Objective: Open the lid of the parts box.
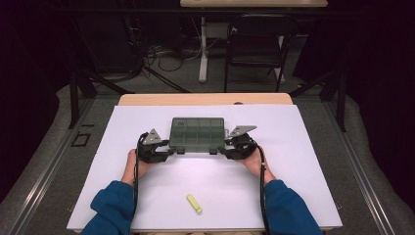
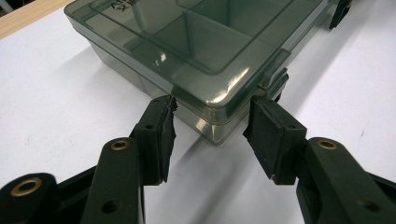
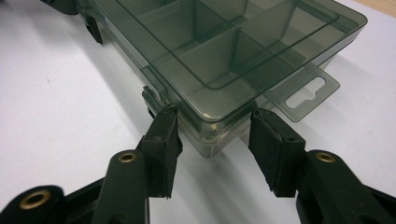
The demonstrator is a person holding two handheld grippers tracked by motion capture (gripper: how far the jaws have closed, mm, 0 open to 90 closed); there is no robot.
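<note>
Item one: a smoke-grey transparent compartment box (image 1: 197, 133), lid closed, laid flat on a white sheet (image 1: 293, 147) that covers the table, with inner dividers seen through the lid. It is placed between the two grippers, one near corner being straddled by each pair of jaws. Left gripper (image 2: 210, 126): the jaws are set partly apart, a corner of the box lying between the pads; the left-hand pad is seen touching or all but touching the corner's side wall, the right-hand pad just below a front latch (image 2: 275, 79), and whether the pads press cannot be told. Right gripper (image 3: 212, 128): the jaws are likewise set partly apart around the opposite near corner; one pad is seen against the front wall just under a latch (image 3: 154, 84), the other just beside the end wall, below a clear hang tab (image 3: 306, 93) projecting from that end; firm pressure cannot be confirmed. Item two: a small yellow stick-shaped object (image 1: 194, 203), lying on the sheet well behind both jaw pairs, toward the person, whose blue sleeves (image 1: 112, 205) are seen at the near edge.
</note>
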